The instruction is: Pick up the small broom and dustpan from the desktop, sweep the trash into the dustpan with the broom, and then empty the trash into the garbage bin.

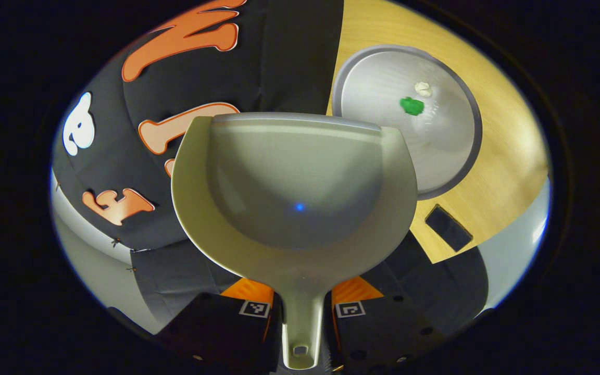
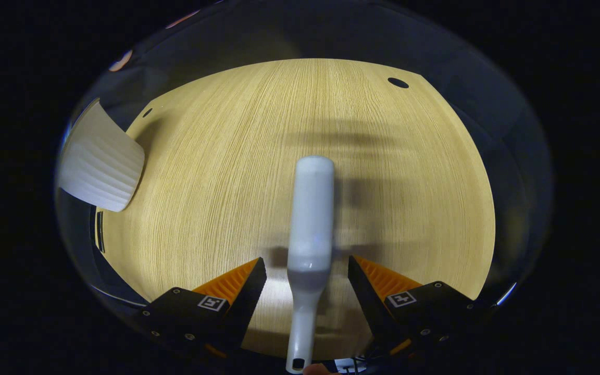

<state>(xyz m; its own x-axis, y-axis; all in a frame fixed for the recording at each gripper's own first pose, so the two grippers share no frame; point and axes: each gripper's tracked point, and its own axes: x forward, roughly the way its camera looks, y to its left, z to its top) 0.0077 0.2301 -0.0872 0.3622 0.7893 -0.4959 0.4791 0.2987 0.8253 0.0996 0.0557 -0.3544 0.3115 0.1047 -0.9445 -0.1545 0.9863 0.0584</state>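
My left tool [image 1: 300,312] grips one pale dustpan [image 1: 295,192] by its handle; the pan looks empty. Ahead to the right is one round grey bin [image 1: 456,156] with two scraps inside, one green [image 1: 412,105] and one white [image 1: 423,88]. My right tool [image 2: 308,284] stands open around one white broom [image 2: 310,219] above the table [image 2: 227,182].

Light wooden desktop [image 2: 279,156] with visible grain, two small dark holes [image 2: 398,82] near its far edge, a flat black rectangular object [image 1: 448,227] lying near the desktop's edge
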